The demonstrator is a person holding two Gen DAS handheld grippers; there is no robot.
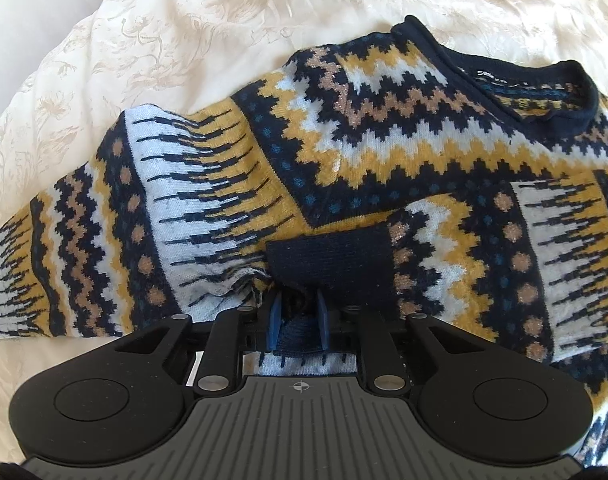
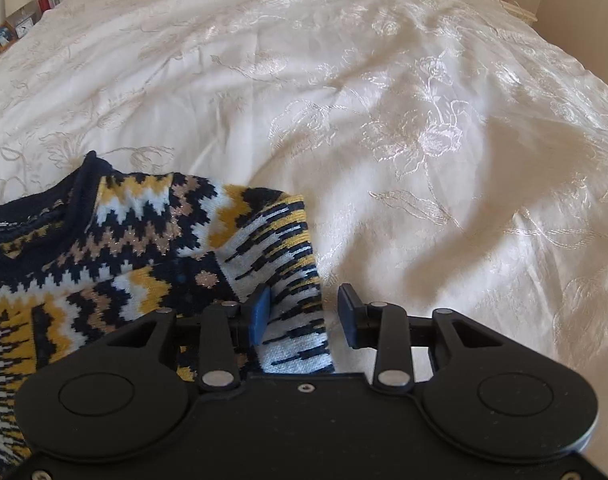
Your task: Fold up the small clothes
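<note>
My left gripper is pinched nearly closed on the sweater's navy cuff — the dark ribbed band bunches up between the two blue fingers, and the sleeve it belongs to lies folded in across the chest. My right gripper stands wide apart and holds nothing; its left finger sits over the edge of the other folded sleeve, its right finger over bare bedspread.

The sweater lies flat on the white embroidered bedspread, front up, navy neckline toward the far side from me. It is knitted in zigzags of navy, mustard, white and tan. From the right wrist view I see its shoulder and collar at the lower left, with the open bed stretching away to cluttered nightstands at either far corner.
</note>
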